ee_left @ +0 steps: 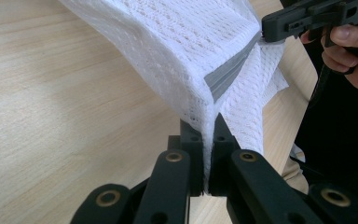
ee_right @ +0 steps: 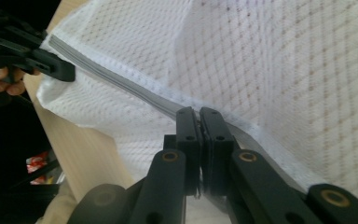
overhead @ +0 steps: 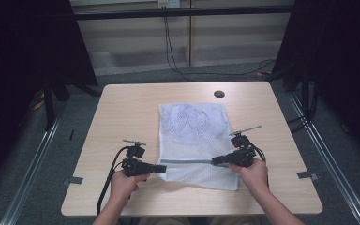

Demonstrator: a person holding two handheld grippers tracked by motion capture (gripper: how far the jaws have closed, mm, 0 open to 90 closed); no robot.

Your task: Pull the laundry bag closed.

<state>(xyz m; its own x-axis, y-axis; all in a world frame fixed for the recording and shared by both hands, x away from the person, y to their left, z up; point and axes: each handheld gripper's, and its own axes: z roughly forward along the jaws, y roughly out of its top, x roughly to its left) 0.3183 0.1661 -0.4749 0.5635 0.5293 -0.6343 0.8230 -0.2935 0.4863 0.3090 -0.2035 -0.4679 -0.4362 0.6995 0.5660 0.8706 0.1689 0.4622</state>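
Mesh bag (overhead: 194,136) stretched between two claws.
Its grey strip (overhead: 187,161) is clamped at either end: left claw (overhead: 163,168) and right claw (overhead: 214,161) are closed on it, above the surface (overhead: 122,112).

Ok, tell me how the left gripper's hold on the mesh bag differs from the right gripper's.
The left gripper pinches the mesh bag's left edge, white mesh between its jaws; the right gripper pinches the right end of the grey strip. The left points right, the right points left. Both are shut on the bag, lifting that fold.

Setting was a lab recording bay; black curtains (overhead: 23,47) at 9 and 3 o'clock; cables (overhead: 173,51) at 12; wooden table (overhead: 122,112) centred.
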